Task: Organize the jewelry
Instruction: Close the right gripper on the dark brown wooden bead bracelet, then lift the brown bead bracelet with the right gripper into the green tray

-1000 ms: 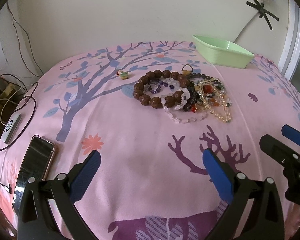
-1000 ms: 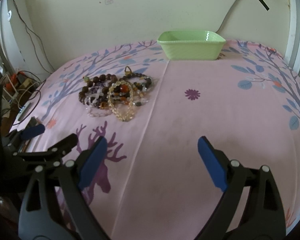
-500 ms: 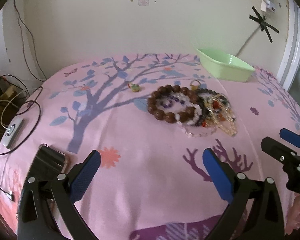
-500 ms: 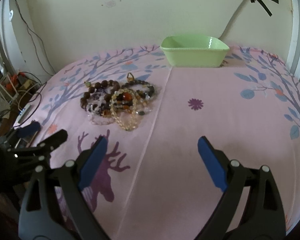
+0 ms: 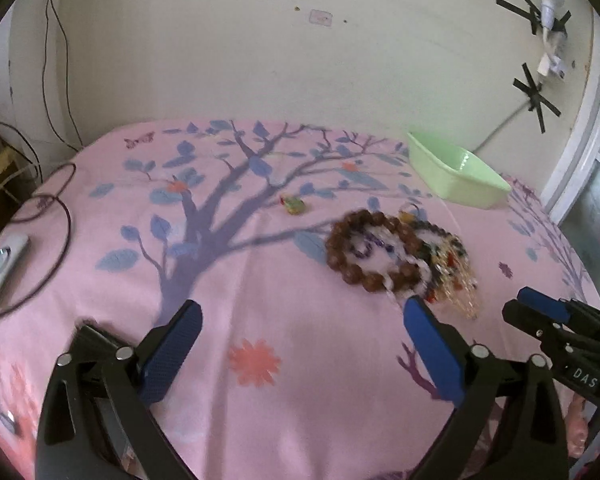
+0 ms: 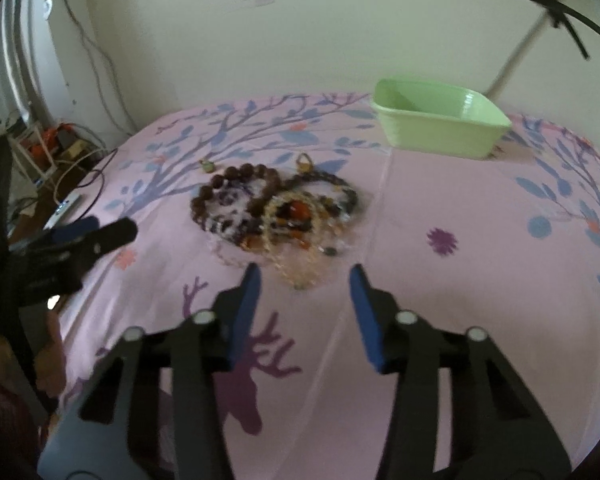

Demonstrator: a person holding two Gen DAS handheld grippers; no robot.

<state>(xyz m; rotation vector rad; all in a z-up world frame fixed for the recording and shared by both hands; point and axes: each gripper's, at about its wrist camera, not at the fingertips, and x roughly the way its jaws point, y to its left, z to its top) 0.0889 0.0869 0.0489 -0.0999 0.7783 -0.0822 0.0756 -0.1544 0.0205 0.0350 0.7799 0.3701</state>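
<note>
A pile of beaded bracelets (image 5: 400, 256) lies on the pink printed cloth (image 5: 260, 280); it also shows in the right wrist view (image 6: 276, 212). A big brown wooden-bead bracelet (image 5: 370, 252) lies at its left. A small green and yellow trinket (image 5: 294, 205) lies apart, to the left. A light green dish (image 5: 456, 174) stands at the back right and looks empty in the right wrist view (image 6: 440, 122). My left gripper (image 5: 300, 328) is open, empty, left of the pile. My right gripper (image 6: 304, 280) is open, narrower, empty, just short of the pile's near edge.
A white device with cables (image 5: 4, 260) lies at the table's left edge. A phone (image 5: 96, 344) sits partly hidden behind my left gripper. A wall stands behind the table; a window frame (image 5: 580, 152) is at the right.
The right gripper has moved forward to the pile and its jaws have narrowed. The left gripper has swung left and lifted its view; the pile now sits to its right.
</note>
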